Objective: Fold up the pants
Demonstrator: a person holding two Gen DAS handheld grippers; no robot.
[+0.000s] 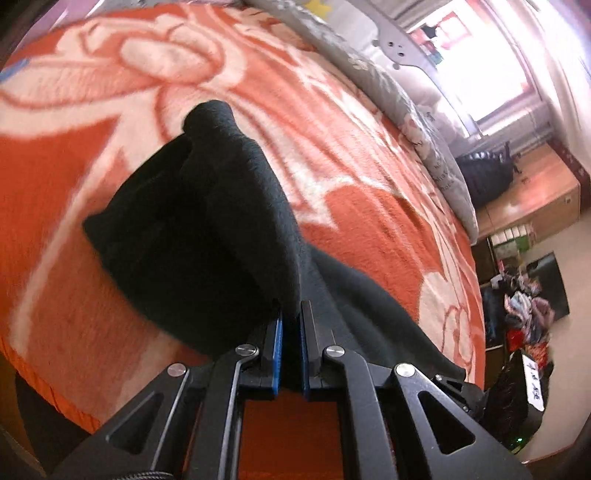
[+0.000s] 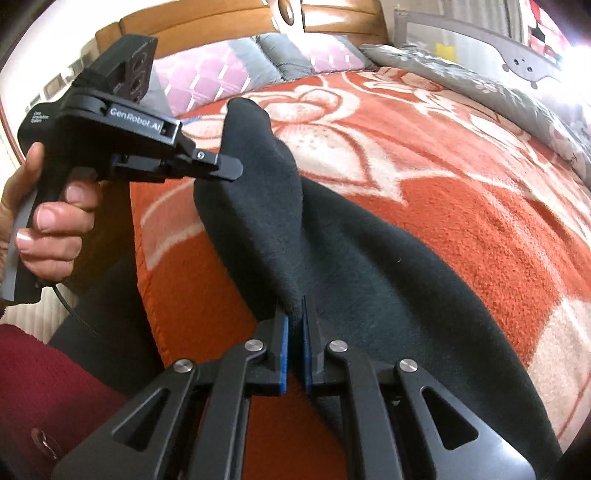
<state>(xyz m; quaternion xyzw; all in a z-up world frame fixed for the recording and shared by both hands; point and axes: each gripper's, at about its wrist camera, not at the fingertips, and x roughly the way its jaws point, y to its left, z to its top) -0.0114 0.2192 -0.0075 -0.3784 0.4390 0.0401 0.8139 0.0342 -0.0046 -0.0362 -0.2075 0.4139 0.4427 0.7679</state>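
Note:
Dark pants (image 1: 207, 221) lie on an orange and cream flowered blanket (image 1: 369, 206) spread over a bed. My left gripper (image 1: 291, 314) is shut, its blue pads pinching a raised fold of the pants. In the right wrist view the pants (image 2: 369, 280) stretch from the far left to the near right. There my right gripper (image 2: 295, 314) is shut on another lifted fold. A hand (image 2: 51, 218) holds the left gripper (image 2: 231, 168) at the upper left, with its tips against the lifted edge of the cloth.
Pink and grey pillows (image 2: 236, 62) lean on a wooden headboard (image 2: 207, 18). A grey quilt (image 2: 517, 96) and a bed rail (image 2: 517, 55) run along the far side. Past the bed's end are a wooden cabinet (image 1: 535, 192) and floor clutter (image 1: 524, 306). Dark red clothing (image 2: 44, 387) is near left.

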